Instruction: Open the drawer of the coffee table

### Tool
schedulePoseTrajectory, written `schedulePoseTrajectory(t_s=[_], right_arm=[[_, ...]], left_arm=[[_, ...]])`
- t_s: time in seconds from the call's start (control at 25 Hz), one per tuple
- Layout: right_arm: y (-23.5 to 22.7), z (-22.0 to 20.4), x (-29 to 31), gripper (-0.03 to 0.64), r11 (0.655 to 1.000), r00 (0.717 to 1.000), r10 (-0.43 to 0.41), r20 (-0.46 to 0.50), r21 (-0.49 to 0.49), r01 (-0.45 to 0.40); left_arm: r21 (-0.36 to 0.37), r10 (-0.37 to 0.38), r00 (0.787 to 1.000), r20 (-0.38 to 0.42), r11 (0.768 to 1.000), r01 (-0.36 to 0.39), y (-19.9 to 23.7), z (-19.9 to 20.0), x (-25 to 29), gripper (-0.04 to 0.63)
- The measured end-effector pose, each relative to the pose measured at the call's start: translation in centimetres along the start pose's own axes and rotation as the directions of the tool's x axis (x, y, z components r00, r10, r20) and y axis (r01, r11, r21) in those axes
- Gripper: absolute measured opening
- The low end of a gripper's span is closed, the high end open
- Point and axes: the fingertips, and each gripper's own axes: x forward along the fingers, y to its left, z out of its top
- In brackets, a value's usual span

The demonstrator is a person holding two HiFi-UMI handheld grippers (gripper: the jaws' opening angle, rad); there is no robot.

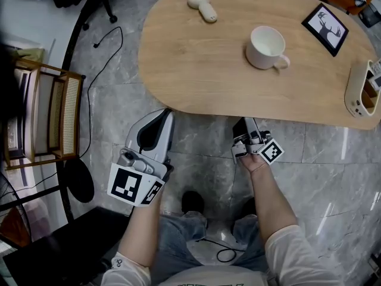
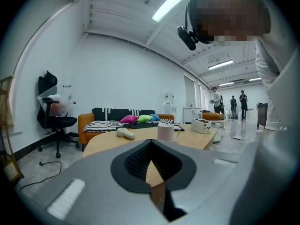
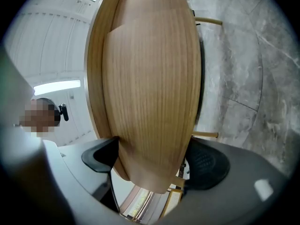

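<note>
Wood fills the right gripper view: the drawer front [image 3: 150, 102] under the coffee table's tabletop [image 1: 196, 58] sits between the right gripper's [image 1: 247, 127] fingers, both pads against it, at the near edge. We see the left gripper [image 1: 165, 117] just beside that edge, its fingers pressed together on nothing. A white mug [image 1: 266, 47], handheld fan [image 1: 202, 3] and framed picture [image 1: 325, 28] rest on top.
</note>
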Motion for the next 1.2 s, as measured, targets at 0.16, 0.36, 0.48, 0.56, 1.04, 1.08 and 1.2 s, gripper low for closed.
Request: schedulePoseTrajectory(t_s=[0.16, 0.36, 0.48, 0.56, 1.04, 1.08, 1.2], right_arm=[[-0.2, -0.2, -0.4, 0.407, 1.000, 1.000, 0.003, 0.004, 0.015, -0.003], [0.3, -1.0, -1.6, 0.399, 1.000, 1.000, -0.003, -0.009, 0.023, 0.003], [1.0, -1.8, -2.9, 0.400, 0.999, 1.000, -0.003, -0.018, 0.033, 0.004], [1.6, -2.3, -3.8, 0.400, 0.999, 1.000, -0.001, -0.025, 0.037, 0.002], [5.2, -6.3, -11.4, 0.402, 0.992, 0.996, 0.009, -0.084, 0.127, 0.002], [5.6, -6.5, -11.9, 0.402, 0.991, 0.997, 0.009, -0.083, 0.133, 0.003], [6.4, -6.8, -12.3, 0.403, 0.990, 0.995, -0.016, -0.096, 0.137, 0.029]], left_arm=[[0.002, 0.003, 1.000, 0.001, 1.000, -0.003, 0.0, -0.2, -0.1, 0.000], [-0.003, -0.005, 1.000, 0.000, 1.000, 0.005, -0.5, -0.4, -0.3, 0.000], [-0.001, -0.010, 1.000, 0.001, 1.000, 0.010, -0.7, -0.1, -0.4, -0.002], [-0.003, -0.015, 1.000, 0.003, 1.000, 0.015, -1.0, 0.2, -0.5, 0.000], [-0.034, -0.047, 0.999, 0.002, 0.998, 0.047, -2.6, 1.7, -2.0, 0.000], [-0.032, -0.051, 0.999, 0.004, 0.998, 0.051, -2.7, 1.9, -2.1, -0.001], [-0.034, -0.058, 0.998, 0.005, 0.998, 0.058, -3.0, 2.2, -2.3, 0.000]])
